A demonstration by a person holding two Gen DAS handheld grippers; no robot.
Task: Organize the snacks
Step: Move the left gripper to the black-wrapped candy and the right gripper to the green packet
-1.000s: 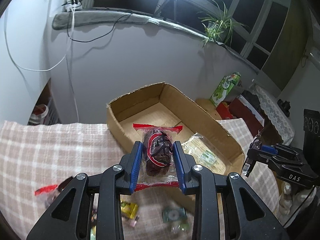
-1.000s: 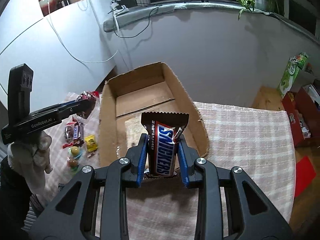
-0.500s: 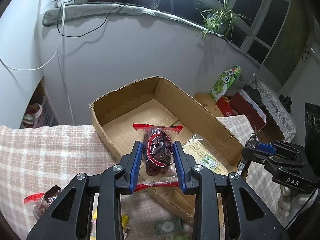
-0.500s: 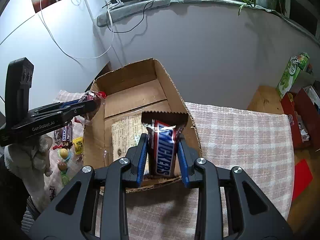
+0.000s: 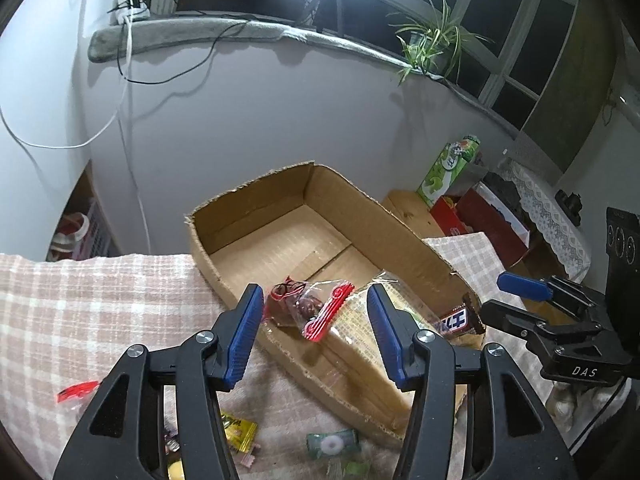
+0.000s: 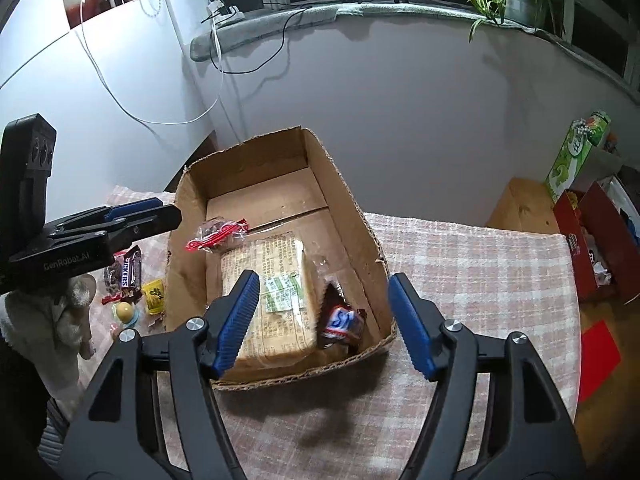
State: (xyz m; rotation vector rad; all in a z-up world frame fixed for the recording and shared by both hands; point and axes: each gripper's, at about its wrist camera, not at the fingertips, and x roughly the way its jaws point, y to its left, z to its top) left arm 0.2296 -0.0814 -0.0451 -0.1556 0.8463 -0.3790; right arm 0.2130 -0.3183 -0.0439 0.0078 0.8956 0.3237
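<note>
Both the left gripper and the right gripper are held wide open and empty above the open brown cardboard box, inside which the red-edged clear snack packet and brown Snickers bar are seen lying, apparently collected there for tidying.

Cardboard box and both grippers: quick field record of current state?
box: cardboard box, open top, on checked cloth
in box: large flat packet; Snickers bar at its right; red-edged snack bag toward the left wall
left gripper: open, holding nothing, above the box's near-left rim
right gripper: open, holding nothing, above the box's near end
outside box: second Snickers, yellow packet, left of the box
</note>
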